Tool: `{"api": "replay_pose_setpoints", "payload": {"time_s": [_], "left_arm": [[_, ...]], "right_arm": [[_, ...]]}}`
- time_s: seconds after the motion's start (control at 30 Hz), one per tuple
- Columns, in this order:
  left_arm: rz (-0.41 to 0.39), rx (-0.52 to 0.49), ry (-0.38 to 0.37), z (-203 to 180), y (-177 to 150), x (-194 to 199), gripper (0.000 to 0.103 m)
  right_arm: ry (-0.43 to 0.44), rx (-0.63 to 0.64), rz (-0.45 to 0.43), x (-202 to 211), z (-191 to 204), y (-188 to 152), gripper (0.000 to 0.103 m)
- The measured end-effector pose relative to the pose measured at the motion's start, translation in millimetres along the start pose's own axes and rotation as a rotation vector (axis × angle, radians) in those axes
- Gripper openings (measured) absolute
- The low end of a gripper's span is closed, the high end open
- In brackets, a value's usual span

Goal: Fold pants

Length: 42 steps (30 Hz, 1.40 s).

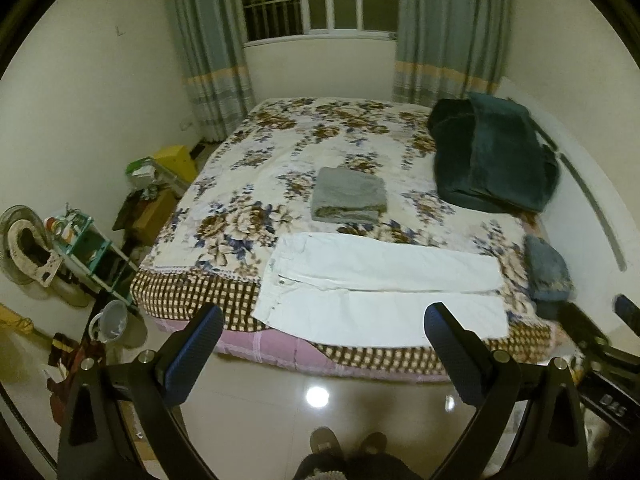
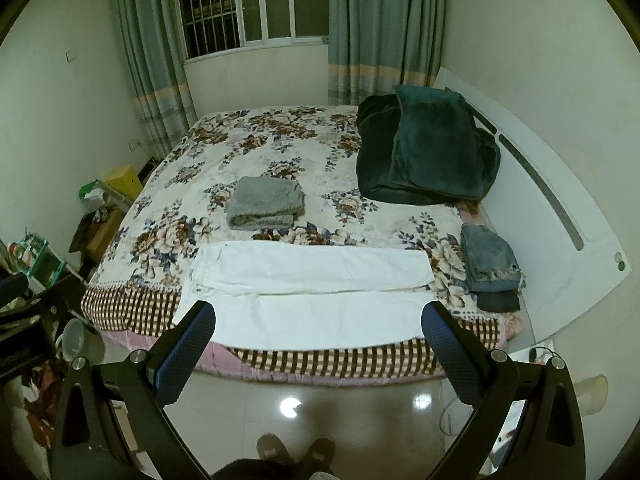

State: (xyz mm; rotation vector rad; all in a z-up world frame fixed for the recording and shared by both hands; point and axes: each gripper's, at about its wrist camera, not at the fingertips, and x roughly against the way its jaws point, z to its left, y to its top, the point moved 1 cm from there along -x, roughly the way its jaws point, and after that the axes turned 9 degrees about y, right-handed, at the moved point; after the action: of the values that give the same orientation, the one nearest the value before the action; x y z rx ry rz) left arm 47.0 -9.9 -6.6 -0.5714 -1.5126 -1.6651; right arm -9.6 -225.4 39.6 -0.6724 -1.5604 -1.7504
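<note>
White pants [image 2: 312,292]: smooth matt cloth w/ metal button. Bed cover [image 2: 256,152]: soft floral cloth. Dark green blanket [image 2: 432,148]: plush, fuzzy. Floor [image 2: 340,408]: glossy tile. Right hand-held gripper [image 2: 319,328]: matt black plastic, textured blue pads [image 2: 188,352].

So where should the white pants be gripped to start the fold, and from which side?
Judging by the pose: the white pants lie flat, legs side by side along the bed's near edge, waist left, cuffs right. Grip the near leg's ends: left gripper at the waistband corner, right gripper at the cuff. Come from the near side with fingers low, since that edge overhangs slightly.
</note>
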Motion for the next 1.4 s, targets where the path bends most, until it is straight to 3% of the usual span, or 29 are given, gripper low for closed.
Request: {"api": "replay_pose_setpoints", "payload": {"time_s": [0.13,0.43,0.6,0.8,0.97,1.17,1.3,1.4], "left_arm": [[0.018,-0.002,0.065,-19,11,-46,0.103],[0.135,-0.028,0.088,-73,43,-176,0.103],[0.195,-0.055,0.092,-105,73,-259,0.103],[0.328,-0.091,0.090,-147,104,-380,0.103],[0.502,-0.067,0.133,-175,111,-513,0.103],[0.707,0.027,0.220,-177,104,-656,0.103],[0.811,0.128,0.274,-164,95,-723,0.103],[0.840,0.204,0.336,-146,87,-751,0.103]], "right_arm": [[-0.008,-0.006,0.007,-46,-22,18,0.103],[-0.085,-0.061,0.090,-185,-76,70,0.103],[-0.136,-0.156,0.165,-293,-121,97,0.103],[-0.191,-0.351,0.289,-459,-192,119,0.103],[-0.226,-0.563,0.405,-610,-264,107,0.103],[-0.295,-0.781,0.557,-754,-351,58,0.103],[-0.341,-0.899,0.621,-807,-396,19,0.103],[-0.348,-0.995,0.653,-837,-425,-6,0.103]]}}
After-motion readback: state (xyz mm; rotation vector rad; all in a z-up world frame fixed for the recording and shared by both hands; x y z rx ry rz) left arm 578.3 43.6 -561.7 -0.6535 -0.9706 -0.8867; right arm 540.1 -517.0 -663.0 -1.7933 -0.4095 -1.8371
